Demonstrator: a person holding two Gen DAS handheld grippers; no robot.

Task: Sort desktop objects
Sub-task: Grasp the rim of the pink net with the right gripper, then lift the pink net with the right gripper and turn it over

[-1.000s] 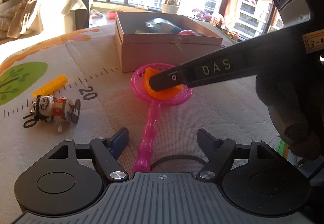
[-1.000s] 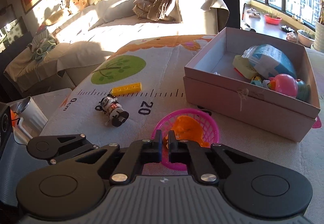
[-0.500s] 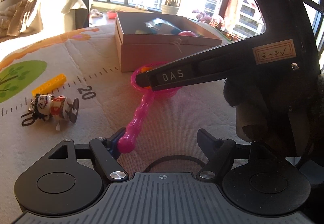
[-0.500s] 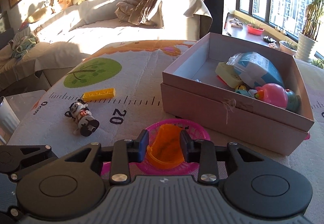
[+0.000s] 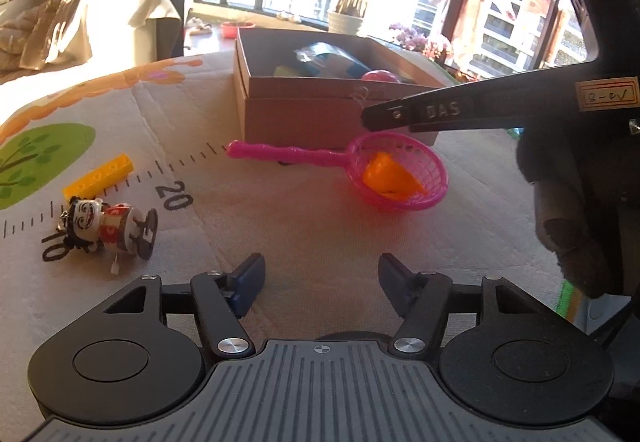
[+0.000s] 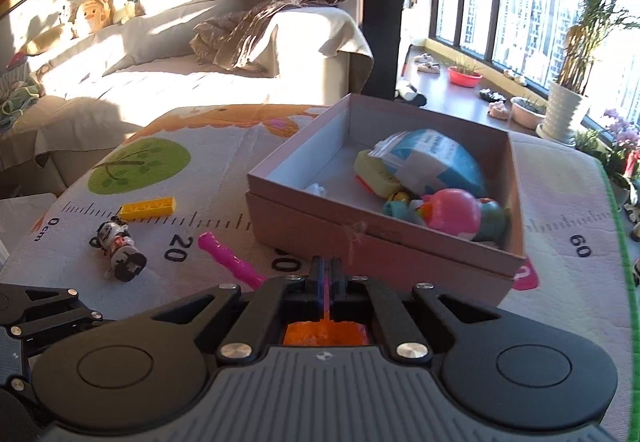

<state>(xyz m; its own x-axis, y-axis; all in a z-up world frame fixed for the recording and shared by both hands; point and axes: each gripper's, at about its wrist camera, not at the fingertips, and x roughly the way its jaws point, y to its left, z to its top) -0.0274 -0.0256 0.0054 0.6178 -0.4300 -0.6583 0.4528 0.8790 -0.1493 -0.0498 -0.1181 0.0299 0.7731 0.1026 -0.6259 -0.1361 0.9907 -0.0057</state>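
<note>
Since the earlier frames the pink scoop net (image 5: 394, 172) has been swung round and lifted: its handle, formerly pointed toward the bottom of the left wrist view, is now directed to the left, and the hoop has been carried to right of centre, in front of the cardboard box (image 5: 320, 114). The orange piece (image 5: 390, 178) is kept inside the hoop.

In the right wrist view the right gripper (image 6: 329, 274) is seen at lower centre with its jaws drawn tight together on a thin pink strip, judged to be the net's rim; orange mesh contents are glimpsed just beneath. The jaws have just been closing after a brief opening, probably so that the grip could be moved from the orange piece to the rim and both things carried as one.

The left gripper (image 5: 320, 278) is held low at the bottom of its own view, jaws moderately apart with nothing between them; they have just been narrowing. It is judged to be kept out of the way.

The box stands at centre right of the right wrist view, already loaded with a blue packet (image 6: 432, 162) and a pink duck toy (image 6: 452, 216), which suggests that the net is meant to go there too. The yellow brick (image 5: 98, 176) and wind-up figure (image 5: 108, 226) are left on the mat (image 5: 280, 226) at left.
</note>
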